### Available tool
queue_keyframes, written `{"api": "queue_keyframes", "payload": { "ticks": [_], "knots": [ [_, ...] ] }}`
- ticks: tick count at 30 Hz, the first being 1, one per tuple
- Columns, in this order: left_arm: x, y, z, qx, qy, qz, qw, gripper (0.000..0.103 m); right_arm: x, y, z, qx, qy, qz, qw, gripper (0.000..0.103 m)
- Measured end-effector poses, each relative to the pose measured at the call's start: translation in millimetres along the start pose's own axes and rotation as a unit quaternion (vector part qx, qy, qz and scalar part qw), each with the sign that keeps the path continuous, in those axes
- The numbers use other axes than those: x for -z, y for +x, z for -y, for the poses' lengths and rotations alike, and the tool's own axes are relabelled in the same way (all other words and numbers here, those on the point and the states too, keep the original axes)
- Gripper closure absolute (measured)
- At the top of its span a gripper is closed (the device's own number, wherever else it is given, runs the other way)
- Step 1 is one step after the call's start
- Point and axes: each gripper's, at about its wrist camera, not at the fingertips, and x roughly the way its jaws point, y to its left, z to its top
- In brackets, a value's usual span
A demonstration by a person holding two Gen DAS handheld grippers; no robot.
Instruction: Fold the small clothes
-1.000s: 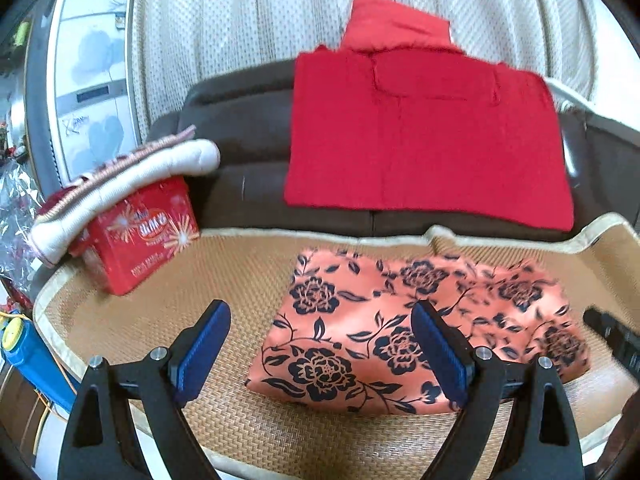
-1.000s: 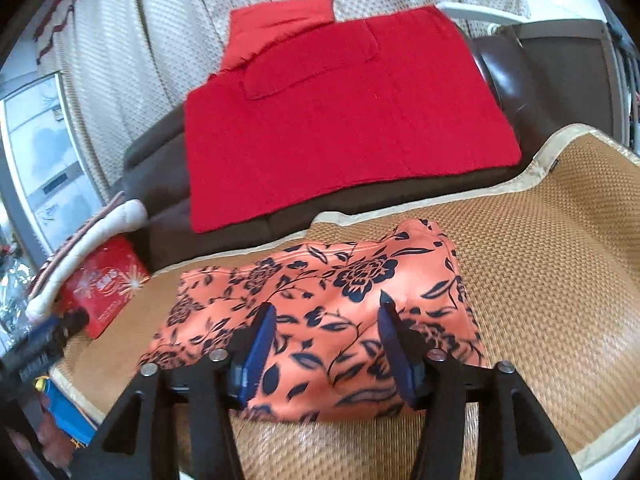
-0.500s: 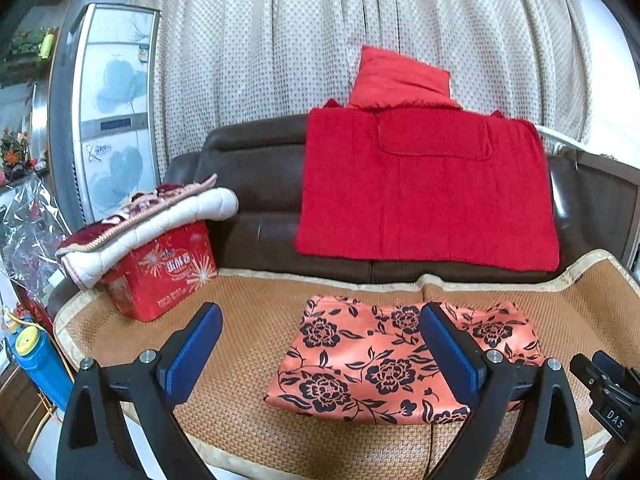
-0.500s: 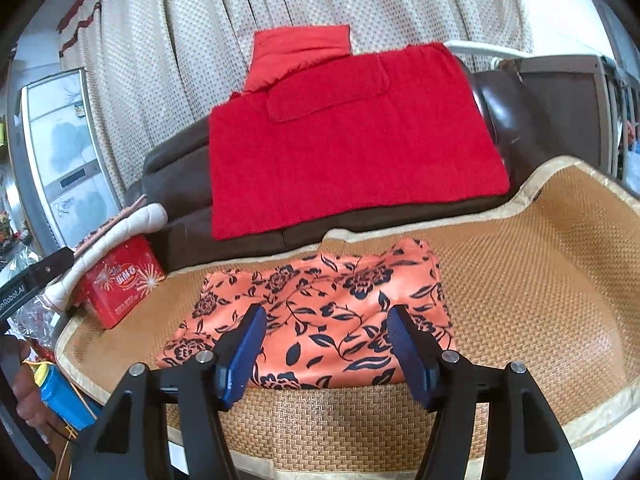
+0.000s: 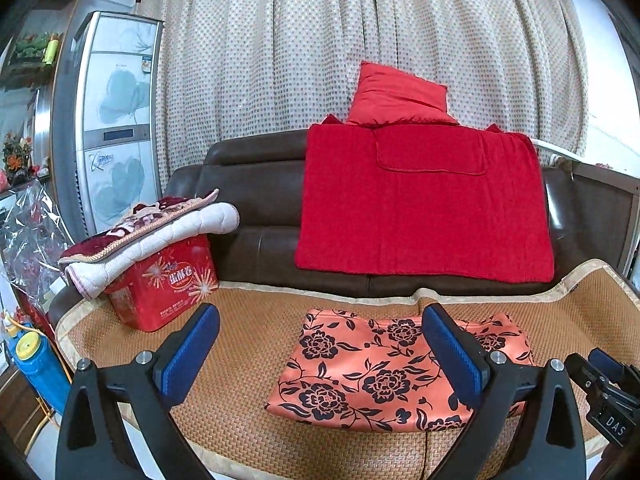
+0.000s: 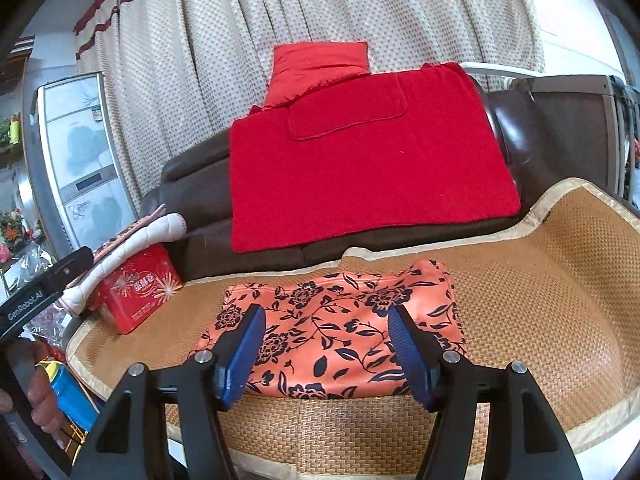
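Folded floral garment [image 5: 394, 372], hand [image 6: 44, 400] only in right view

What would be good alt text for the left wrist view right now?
A folded orange cloth with black flowers lies on a woven mat, seen between the open, empty fingers of the left gripper. Behind it, a brown sofa carries a red towel; a red box stands at left.

Folded garment [image 5: 396, 372] on woven mat [image 5: 248, 344], tin [image 5: 164, 284] left of it, sofa [image 5: 256, 200] behind
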Motion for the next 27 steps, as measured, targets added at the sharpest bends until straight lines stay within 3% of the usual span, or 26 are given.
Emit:
{"api": "queue_keyframes", "payload": {
  "ticks": [27],
  "knots": [
    [19, 41, -13, -0.007, -0.015, -0.046, 0.9988, 0.002, 18, 37, -21, -0.026, -0.013, -0.042, 0.999, 0.035]
  ]
}}
